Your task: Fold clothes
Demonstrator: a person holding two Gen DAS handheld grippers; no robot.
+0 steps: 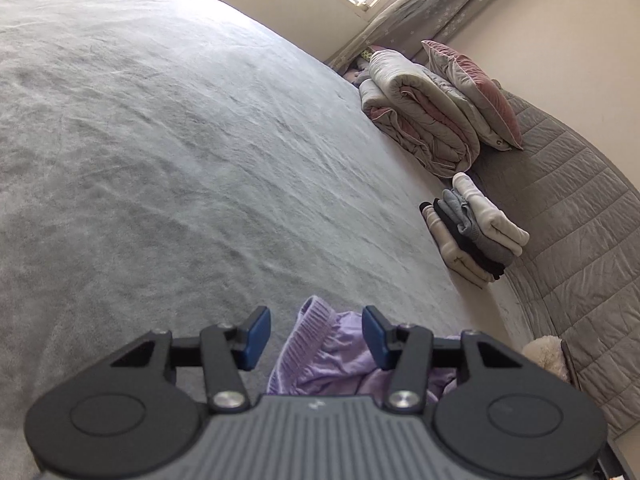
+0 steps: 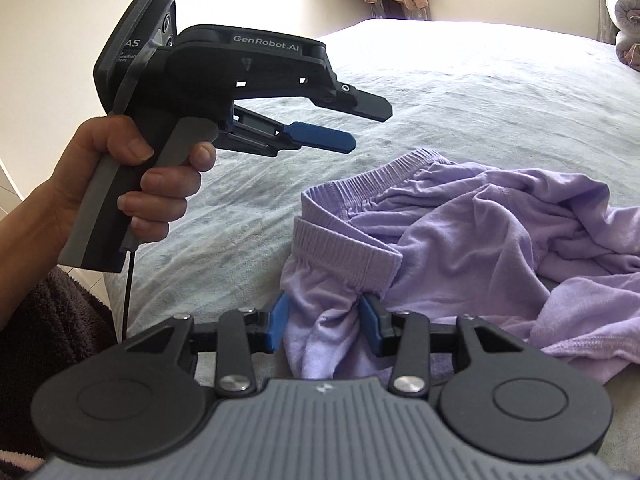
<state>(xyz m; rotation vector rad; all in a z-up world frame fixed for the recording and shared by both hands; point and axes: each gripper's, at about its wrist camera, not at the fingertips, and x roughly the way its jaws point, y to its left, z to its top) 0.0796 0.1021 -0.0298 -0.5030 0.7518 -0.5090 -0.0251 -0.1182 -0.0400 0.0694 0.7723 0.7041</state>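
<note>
Right tongs: clamped on a bunch of purple cloth just under the ribbed waistband of the garment. Left tongs: apart, holding nothing, raised above the bed with the waistband edge showing between the blue pads. In the right view my left hand grips that tool's handle, up and to the left of the garment.

Garment: lies crumpled on the bed, waistband turned over on itself, cloth in loose ridges, the far part trailing off right. Not flat, not folded.

A stack of folded pieces, white, grey and black, sits at the bed's far edge by the quilted headboard, with a rolled duvet beyond it.

Judgement: some items lie folded in the stack; the purple one remains. It needs spreading flat before any fold can go in. Whether other clothes are left, I cannot see.
</note>
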